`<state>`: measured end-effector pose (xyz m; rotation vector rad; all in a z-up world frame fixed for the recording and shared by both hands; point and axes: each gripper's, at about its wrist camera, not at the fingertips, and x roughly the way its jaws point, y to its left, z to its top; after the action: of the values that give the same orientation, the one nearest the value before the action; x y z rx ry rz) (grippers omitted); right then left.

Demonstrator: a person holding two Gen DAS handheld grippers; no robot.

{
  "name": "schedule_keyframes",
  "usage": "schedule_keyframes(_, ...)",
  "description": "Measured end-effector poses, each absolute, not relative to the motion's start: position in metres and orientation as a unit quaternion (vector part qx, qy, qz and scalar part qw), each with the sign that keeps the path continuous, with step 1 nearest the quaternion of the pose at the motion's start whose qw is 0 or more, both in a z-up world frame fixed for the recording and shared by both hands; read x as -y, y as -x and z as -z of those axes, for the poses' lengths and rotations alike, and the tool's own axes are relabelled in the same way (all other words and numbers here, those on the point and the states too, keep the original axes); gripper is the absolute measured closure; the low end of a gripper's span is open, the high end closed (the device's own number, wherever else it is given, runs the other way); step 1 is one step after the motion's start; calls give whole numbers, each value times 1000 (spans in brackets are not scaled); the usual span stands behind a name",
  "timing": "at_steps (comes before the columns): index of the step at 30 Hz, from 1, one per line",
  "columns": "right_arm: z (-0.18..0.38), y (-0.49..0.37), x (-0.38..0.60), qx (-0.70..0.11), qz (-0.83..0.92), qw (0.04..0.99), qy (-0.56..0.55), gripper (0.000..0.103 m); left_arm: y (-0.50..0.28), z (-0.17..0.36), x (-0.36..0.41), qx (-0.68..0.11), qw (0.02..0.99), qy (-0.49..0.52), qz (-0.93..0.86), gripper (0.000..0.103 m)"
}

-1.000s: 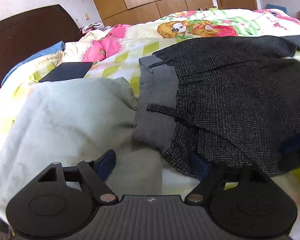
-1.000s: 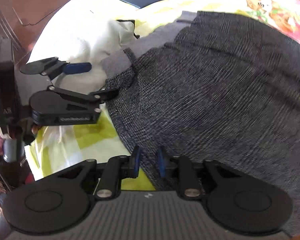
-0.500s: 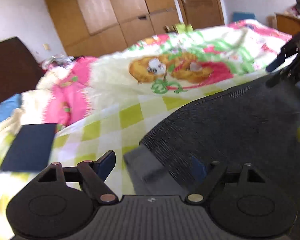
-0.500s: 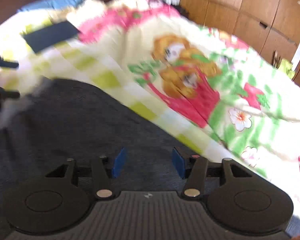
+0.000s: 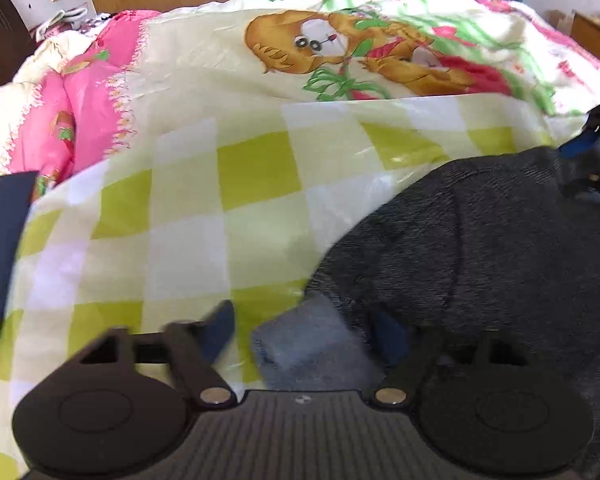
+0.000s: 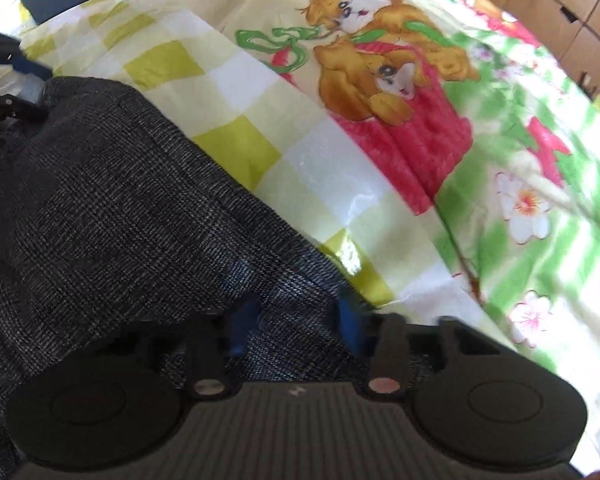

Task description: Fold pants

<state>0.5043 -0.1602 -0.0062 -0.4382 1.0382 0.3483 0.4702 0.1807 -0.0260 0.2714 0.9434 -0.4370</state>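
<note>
Pants [image 5: 480,240] of dark checked weave lie on the bedspread [image 5: 188,208], and both grippers sit at their near edge. The left gripper [image 5: 304,330] has its jaws spread wide: a grey band of the garment, apparently the waistband [image 5: 308,348], lies between the blue pads without being pinched. From there the cloth runs off to the right, toward the right gripper [image 5: 592,160] at the frame's far right edge.

In the right wrist view the right gripper [image 6: 296,324] is also parted, dark fabric filling the gap between its pads; whether the pads touch it cannot be told. Outward from that gripper the pants [image 6: 112,200] stretch away to the left, up to the left gripper [image 6: 4,80].

So the long axis runs gripper to gripper, each at one end of the same edge. The fold probably calls for both to close and carry that edge forward together.

Further out lie the cartoon-dog quilt [image 6: 380,60] and a dark blue flat item [image 5: 0,248].
</note>
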Motion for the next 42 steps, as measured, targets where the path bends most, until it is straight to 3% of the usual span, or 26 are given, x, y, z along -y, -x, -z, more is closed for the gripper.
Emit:
schedule_keyframes(1,2,-502,160,-488,-159,834,201,99,-467,24,-179,-446,861,-132,206,37)
schedule_keyframes(3,-9,-489,158,-471,-154,843,209,101,-460,19,-174,-435,864,-152,202,46)
schedule_keyframes(4,-17,-482,159,-462,-154,848,210,101,-457,15,-172,-430,865,-160,201,58)
schedule_keyframes(5,-27,-473,160,-450,-153,855,207,101,-453,11,-169,-422,870,-175,188,78)
schedule_keyframes(10,-97,-399,169,-382,-164,891,180,101,-424,-28,-176,-378,886,-186,192,79)
schedule_keyframes(15,-143,-260,163,-332,-187,908,174,103,-341,-72,-199,-318,907,-179,211,80)
schedule_keyframes(20,-101,-158,128,-395,-216,878,164,103,-241,-66,-223,-307,910,-178,214,79)
schedule_keyframes(26,-17,-127,82,-467,-227,833,192,103,-182,9,-223,-342,887,-241,196,77)
schedule_keyframes(31,-34,-130,62,-411,-219,846,260,101,-167,8,-234,-318,902,-245,157,78)
schedule_keyframes(34,-33,-147,53,-374,-211,846,317,91,-152,-3,-232,-272,910,-272,155,77)
schedule_keyframes(36,-33,-164,49,-363,-217,844,329,86,-143,-6,-225,-245,906,-298,173,74)
schedule_keyframes(38,-32,-176,48,-352,-220,839,350,77,-138,-1,-215,-223,890,-344,198,59)
schedule_keyframes(40,-33,-183,41,-340,-228,836,364,75,-138,10,-204,-212,868,-397,211,48)
schedule_keyframes(42,-29,-186,32,-333,-243,830,376,70,-142,23,-196,-203,847,-441,218,46)
